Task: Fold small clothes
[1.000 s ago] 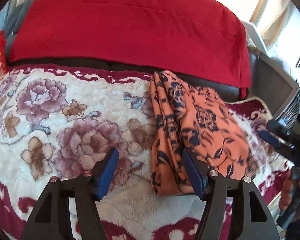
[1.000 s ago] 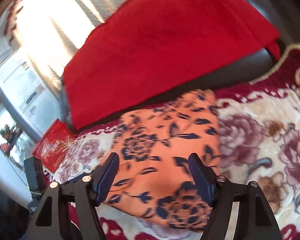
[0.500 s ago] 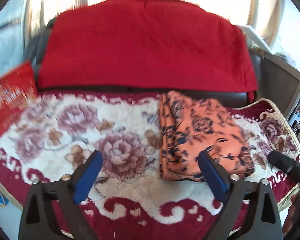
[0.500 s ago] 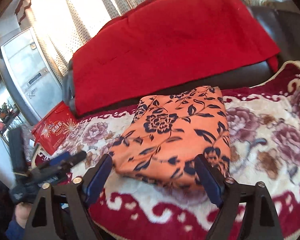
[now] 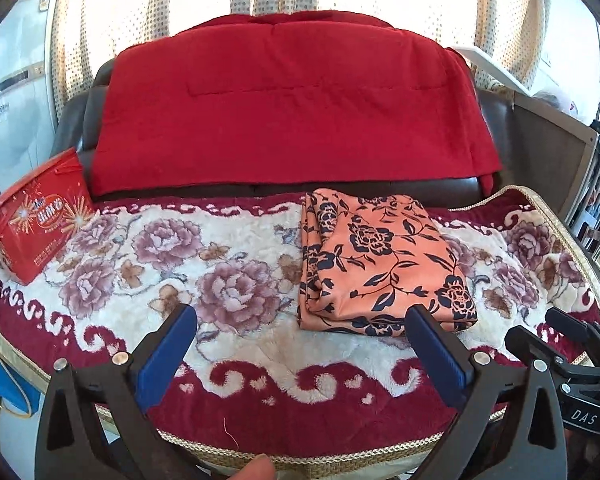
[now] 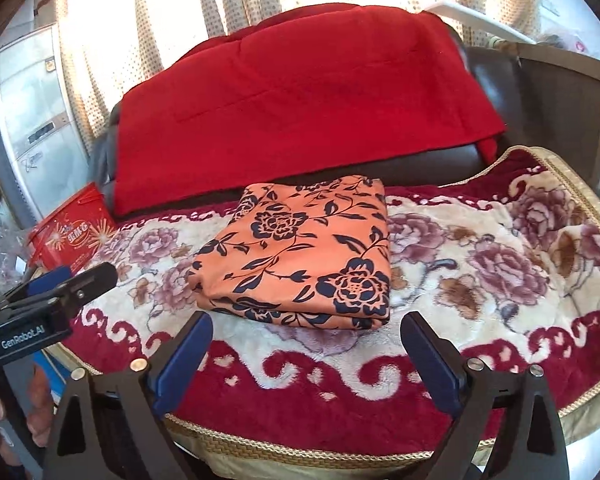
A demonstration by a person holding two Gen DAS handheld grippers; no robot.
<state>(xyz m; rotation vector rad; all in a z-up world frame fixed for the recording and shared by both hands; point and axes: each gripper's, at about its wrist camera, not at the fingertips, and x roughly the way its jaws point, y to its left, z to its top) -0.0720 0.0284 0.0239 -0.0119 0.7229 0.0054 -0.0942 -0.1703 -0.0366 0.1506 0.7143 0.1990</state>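
Observation:
An orange cloth with dark blue flowers (image 5: 380, 268) lies folded into a neat rectangle on the floral blanket (image 5: 228, 280); it also shows in the right wrist view (image 6: 300, 252). My left gripper (image 5: 300, 344) is open and empty, held back over the blanket's front border, near the cloth's front edge. My right gripper (image 6: 306, 350) is open and empty, just short of the cloth's front edge. The right gripper shows at the right edge of the left wrist view (image 5: 556, 340). The left gripper shows at the left of the right wrist view (image 6: 68, 280).
A red blanket (image 5: 292, 108) drapes over the dark sofa back behind. A red gift box (image 5: 40, 216) stands at the blanket's left end. A white appliance (image 6: 28, 100) stands far left. Curtains hang behind. A wooden frame (image 5: 548, 152) stands at the right.
Both grippers have pulled back from the folded cloth toward the blanket's front edge. The cloth stays folded and lies still.

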